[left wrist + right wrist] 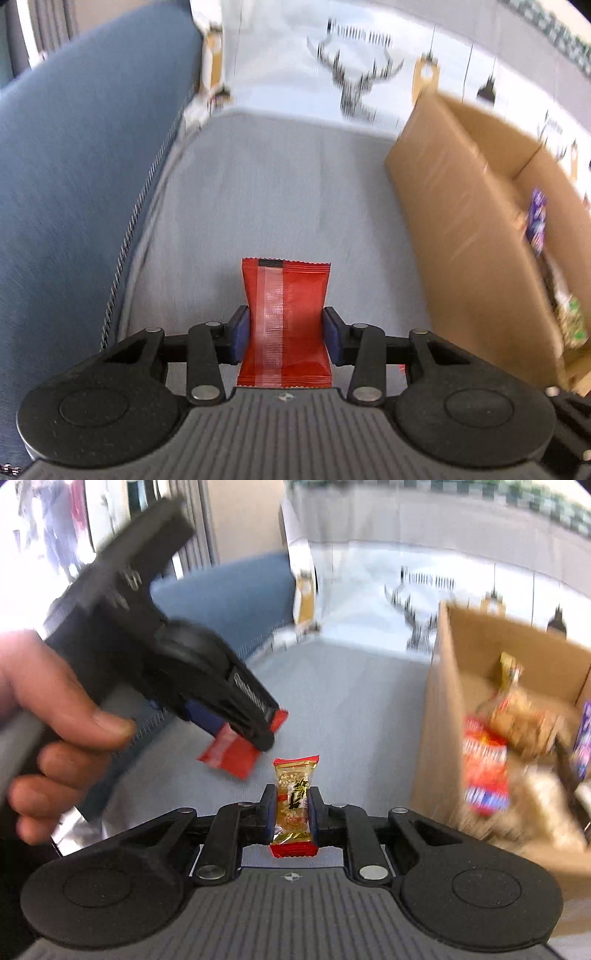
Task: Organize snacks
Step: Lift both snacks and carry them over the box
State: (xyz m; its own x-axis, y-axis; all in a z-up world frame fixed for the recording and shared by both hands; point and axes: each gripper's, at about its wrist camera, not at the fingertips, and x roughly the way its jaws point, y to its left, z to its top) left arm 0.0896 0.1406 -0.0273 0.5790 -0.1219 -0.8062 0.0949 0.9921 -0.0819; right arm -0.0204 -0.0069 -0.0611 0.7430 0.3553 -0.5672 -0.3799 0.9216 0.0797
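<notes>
Snacks are in both grippers at once: nearest the right wrist camera, a gold-and-red wrapped candy (294, 805) stands upright between the narrow blue pads of the right gripper (291, 814), pinched at its waist so both crimped ends stick out free. The left gripper (284, 334) clamps a flat red packet (285, 321) across its middle, the foil bowing inward where the pads press. In the right view that packet (236, 753) hangs clear above the grey cushion (332, 701), carried by a hand (55, 731) gripping the handle. Further off on the right stands an open cardboard box (439, 709) already holding several bright wrappers, likely the place where both pieces are meant to go. Beyond, a blue backrest (85, 147) borders the cushion.
</notes>
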